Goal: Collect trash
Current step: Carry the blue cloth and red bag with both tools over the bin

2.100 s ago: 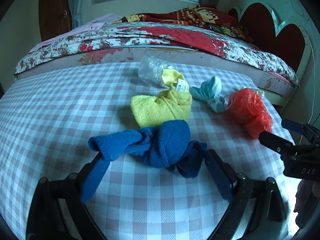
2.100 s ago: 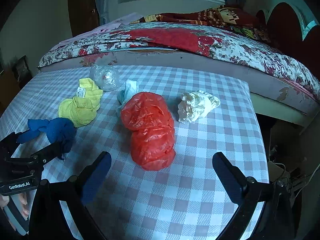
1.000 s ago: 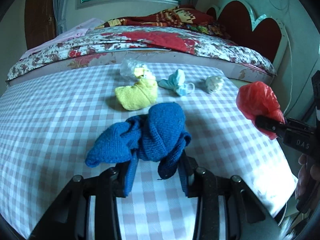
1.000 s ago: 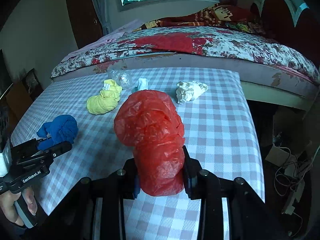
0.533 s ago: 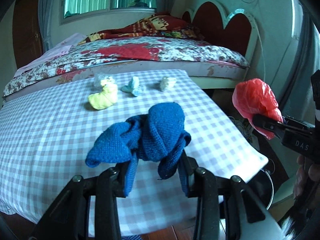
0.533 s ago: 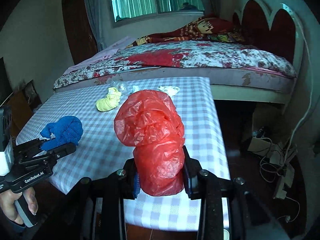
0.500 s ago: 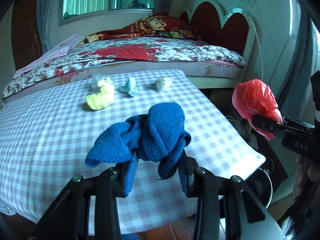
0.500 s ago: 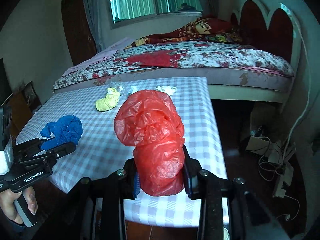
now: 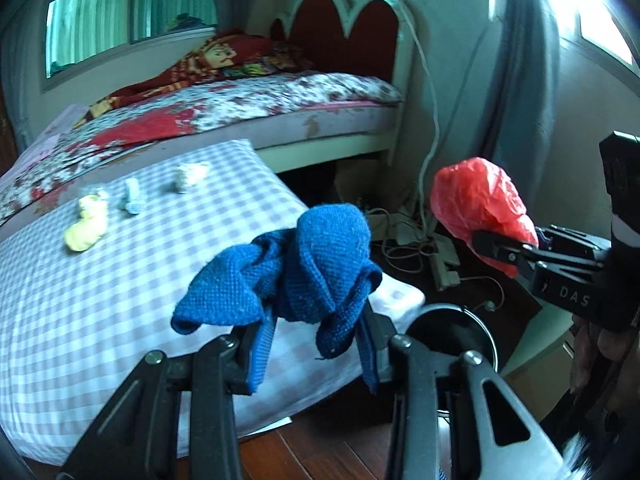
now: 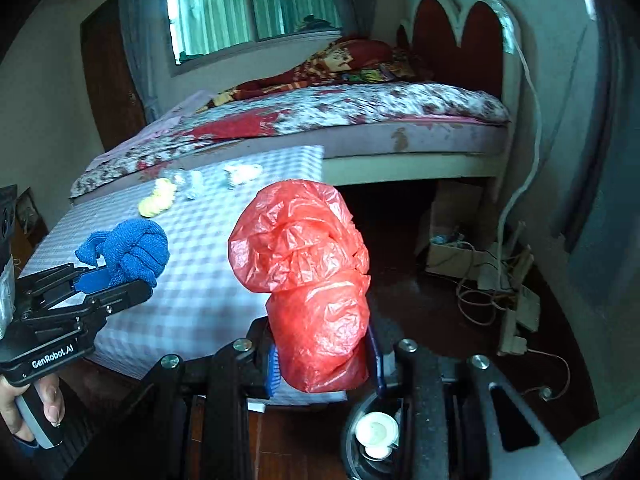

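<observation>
A knotted blue cloth sits pinched between the closed jaws of the left hand-held gripper, held in the air past the corner of the checked tabletop. To its right, the right hand-held gripper clamps a crumpled red bag, which bulges up above the jaws and is likewise held off the tabletop, over the dark wood floor.

Just below and ahead of the right hand-held gripper stands a round black bin with a white lid-like object inside; from the left wrist view the bin's rim shows just right of the blue cloth, beyond the tabletop's corner.

Far ahead and to the left of both hand-held grippers, more items lie in a loose row on the tabletop: a yellow cloth, a pale blue wad and a white wad, each apart from the next. In the right wrist view a clear crumpled wrapper lies just beside the yellow cloth.

Beyond the tabletop is a bed with a floral cover and a red scalloped headboard. Tangled cables lie on the floor to the right, by the wall.
</observation>
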{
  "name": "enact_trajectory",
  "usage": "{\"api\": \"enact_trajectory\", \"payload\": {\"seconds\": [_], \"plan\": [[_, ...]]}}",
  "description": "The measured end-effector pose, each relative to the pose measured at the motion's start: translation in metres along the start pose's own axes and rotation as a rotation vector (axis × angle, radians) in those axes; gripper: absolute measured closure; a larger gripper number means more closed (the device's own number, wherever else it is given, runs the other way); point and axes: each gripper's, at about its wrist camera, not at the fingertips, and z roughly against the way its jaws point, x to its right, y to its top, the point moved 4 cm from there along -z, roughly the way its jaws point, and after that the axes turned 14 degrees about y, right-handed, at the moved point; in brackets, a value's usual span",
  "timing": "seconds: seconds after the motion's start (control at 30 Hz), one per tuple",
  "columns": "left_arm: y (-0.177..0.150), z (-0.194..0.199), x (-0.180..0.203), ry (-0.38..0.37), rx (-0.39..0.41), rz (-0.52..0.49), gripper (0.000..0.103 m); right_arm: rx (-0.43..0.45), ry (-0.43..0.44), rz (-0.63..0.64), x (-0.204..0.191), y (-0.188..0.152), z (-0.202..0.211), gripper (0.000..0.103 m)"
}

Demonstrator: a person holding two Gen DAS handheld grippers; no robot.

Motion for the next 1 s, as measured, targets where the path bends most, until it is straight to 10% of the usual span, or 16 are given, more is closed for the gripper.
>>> {"api": "enact_trajectory", "payload": {"seconds": [1.0], "plan": [[-0.066, -0.062, 0.18, -0.271, -0.206, -0.244, 0.065, -0.246, -0.123, -0.151, 0.124, -0.141, 0.003, 0.068]]}}
